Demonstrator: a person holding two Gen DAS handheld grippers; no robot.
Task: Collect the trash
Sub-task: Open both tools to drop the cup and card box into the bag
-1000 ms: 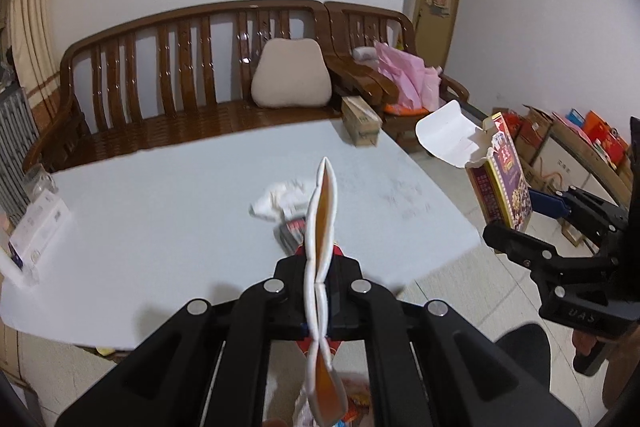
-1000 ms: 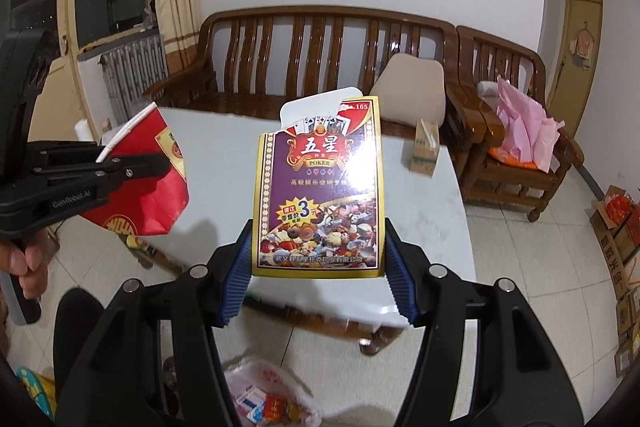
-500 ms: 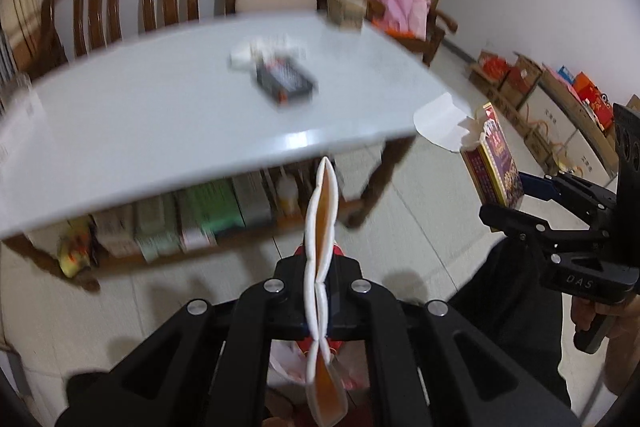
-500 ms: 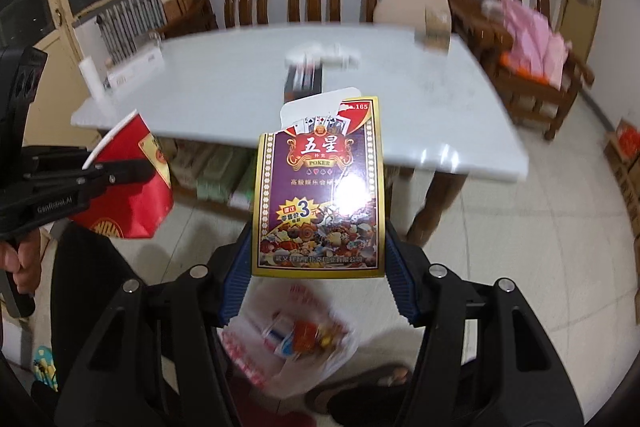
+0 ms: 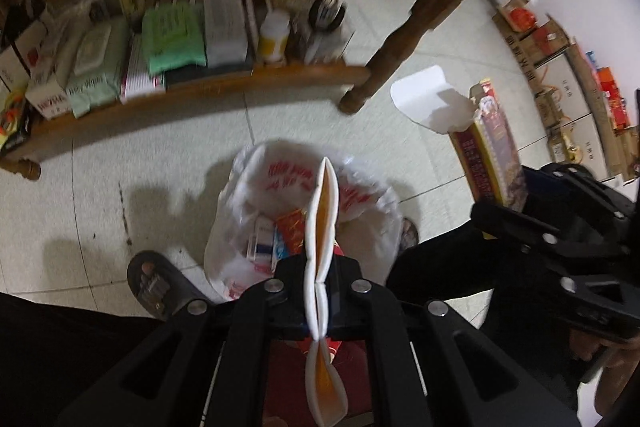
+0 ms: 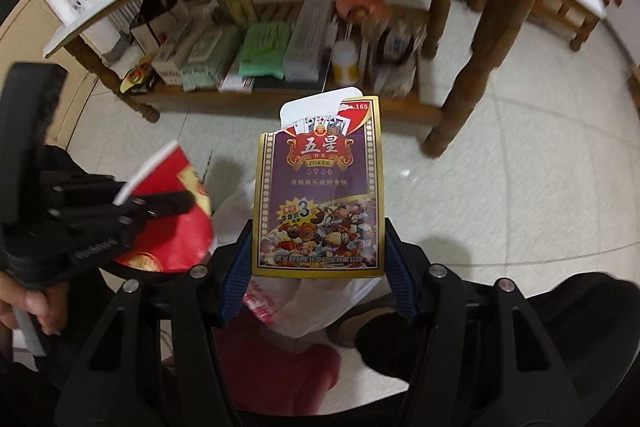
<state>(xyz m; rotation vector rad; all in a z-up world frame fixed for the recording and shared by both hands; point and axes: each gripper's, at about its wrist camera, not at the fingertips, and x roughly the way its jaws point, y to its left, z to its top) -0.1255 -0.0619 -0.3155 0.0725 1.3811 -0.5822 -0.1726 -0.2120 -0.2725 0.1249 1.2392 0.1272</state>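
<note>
Left gripper [image 5: 320, 291] pinches a flattened red cup [image 6: 172, 219]; right gripper [image 6: 320, 267] clamps a poker-card box [image 6: 320, 195], both seemingly above the white bag [image 5: 280, 195].

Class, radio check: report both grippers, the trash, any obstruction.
Left gripper shut on flattened paper cup. Right gripper shut on card box. Trash bag below, open. Nothing blocking.

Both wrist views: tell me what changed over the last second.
Both grippers tipped down from the tabletop toward the floor; the white plastic bag now lies below them. Unchanged: left gripper pinches the red paper cup, right gripper clamps the poker card box.
</note>
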